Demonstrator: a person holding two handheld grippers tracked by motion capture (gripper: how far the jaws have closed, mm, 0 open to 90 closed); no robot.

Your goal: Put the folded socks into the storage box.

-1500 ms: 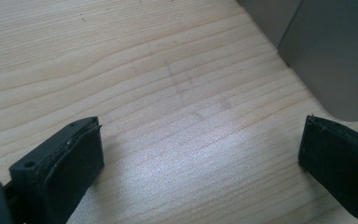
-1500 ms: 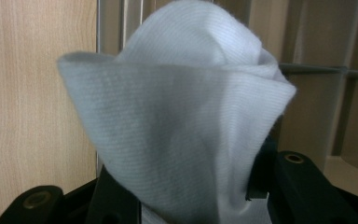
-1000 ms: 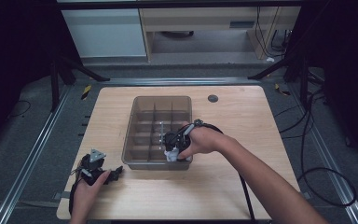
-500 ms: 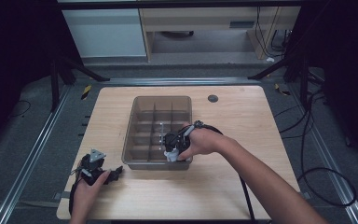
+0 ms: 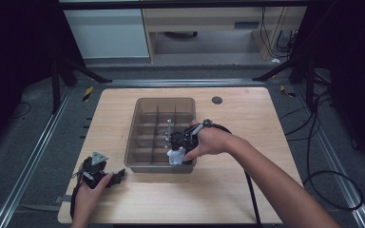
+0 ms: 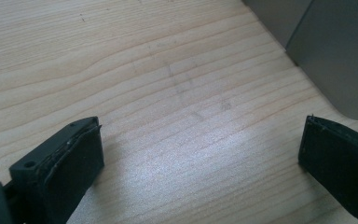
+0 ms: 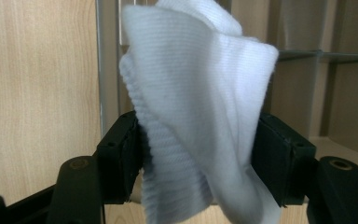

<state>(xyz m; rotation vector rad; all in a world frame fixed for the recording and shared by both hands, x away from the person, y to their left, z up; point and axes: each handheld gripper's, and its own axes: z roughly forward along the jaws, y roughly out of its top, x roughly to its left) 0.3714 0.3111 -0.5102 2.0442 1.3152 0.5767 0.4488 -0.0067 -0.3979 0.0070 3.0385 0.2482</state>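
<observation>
The right gripper (image 7: 200, 154) had its two black jaws clamped on a bunched white ribbed knit cloth (image 7: 196, 107), and it held that cloth over the near right corner of the translucent grey plastic divider bin (image 5: 145, 107), just above the near wall. That bin stood at the middle of the light wooden table (image 5: 247, 190), with the person's right hand (image 5: 211, 141) reaching in from the near right. The left gripper (image 6: 200, 158) rested low on the tabletop near the near left corner of the bin, its jaws spread wide apart with bare wood between them.
</observation>
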